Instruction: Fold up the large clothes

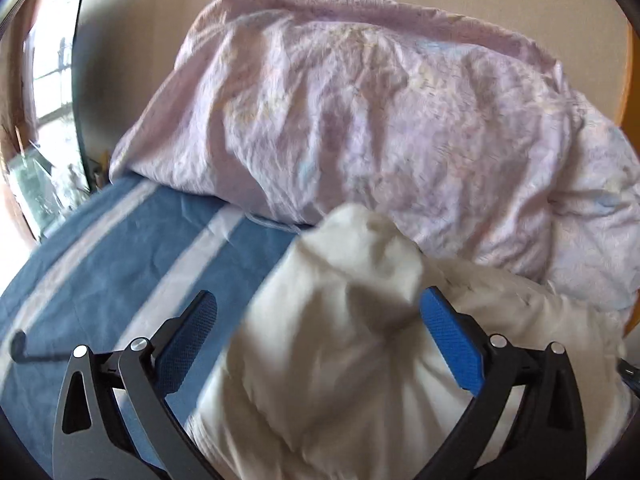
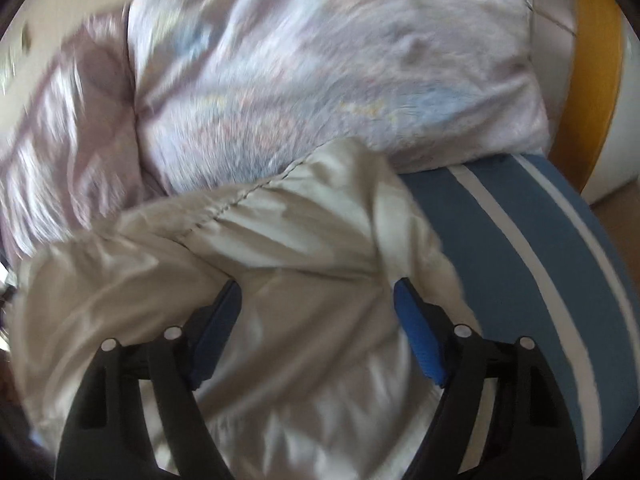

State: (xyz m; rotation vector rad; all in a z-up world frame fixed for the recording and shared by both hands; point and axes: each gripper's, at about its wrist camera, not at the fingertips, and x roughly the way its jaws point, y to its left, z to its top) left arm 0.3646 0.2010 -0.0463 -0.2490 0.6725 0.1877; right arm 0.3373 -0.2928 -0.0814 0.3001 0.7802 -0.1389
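On the blue striped bed (image 1: 120, 248), with a pink quilt (image 1: 360, 112) at twelve o'clock, our left gripper (image 1: 318, 322) and right gripper (image 2: 318, 308) gape over the crumpled white garment (image 2: 280, 240), apparently before the first fold; next we need an edge.

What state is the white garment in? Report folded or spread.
Neither: the white garment lies bunched, with loose creases and a raised hump, on the blue striped sheet.

Both wrist views look closely at the white garment (image 1: 340, 340), quilt (image 1: 380, 120) behind.
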